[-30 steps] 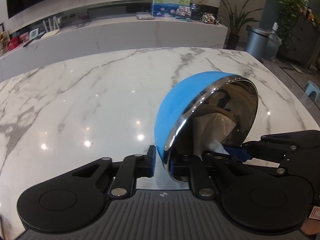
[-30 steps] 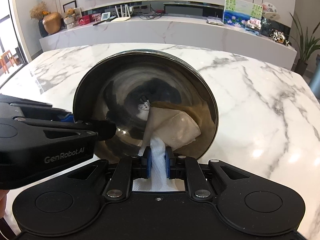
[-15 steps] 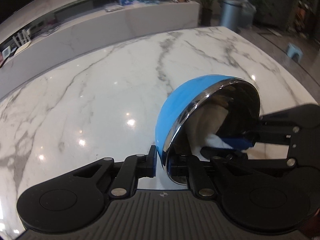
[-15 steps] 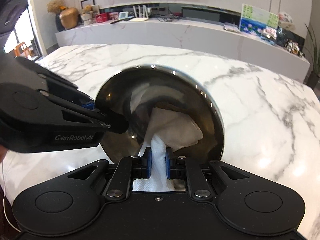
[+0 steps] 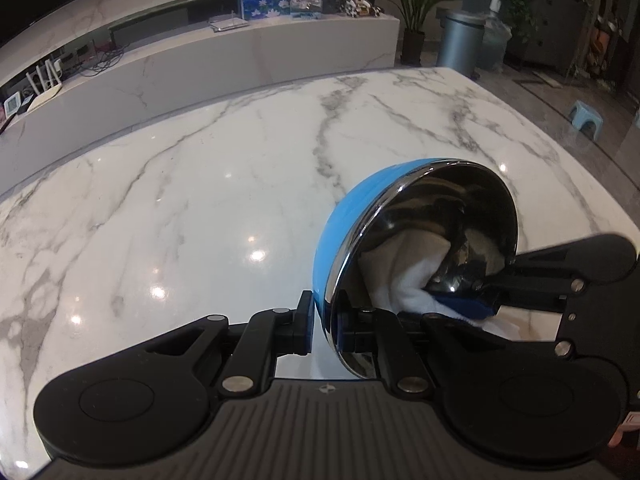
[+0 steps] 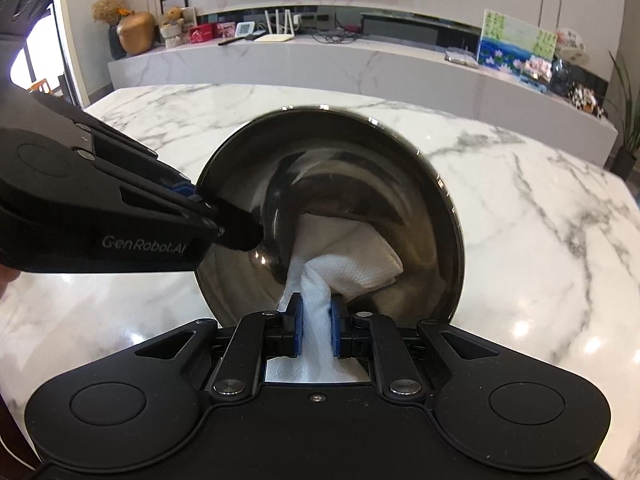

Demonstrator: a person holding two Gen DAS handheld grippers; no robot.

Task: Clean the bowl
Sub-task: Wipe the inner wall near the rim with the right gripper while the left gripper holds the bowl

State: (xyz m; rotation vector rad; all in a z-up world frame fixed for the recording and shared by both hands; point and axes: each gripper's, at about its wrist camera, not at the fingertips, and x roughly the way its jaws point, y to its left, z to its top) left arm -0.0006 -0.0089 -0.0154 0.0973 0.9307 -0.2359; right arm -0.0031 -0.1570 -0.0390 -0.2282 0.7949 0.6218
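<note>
A bowl, blue outside and shiny steel inside, is held on its side above the marble table. My left gripper is shut on the bowl's rim, one finger outside and one inside. The steel inside of the bowl faces the right wrist camera. My right gripper is shut on a white paper towel and presses it against the lower inside of the bowl. The towel and the right gripper also show in the left wrist view. The left gripper shows at the bowl's left rim in the right wrist view.
A white marble table lies under both grippers. Behind it runs a long marble ledge with pictures, routers and ornaments. A metal bin, a plant and a small blue stool stand on the floor to the right.
The bowl has turned in my left gripper, and the towel in my right gripper has slid round the inside of the bowl. Both grips stay the same.
</note>
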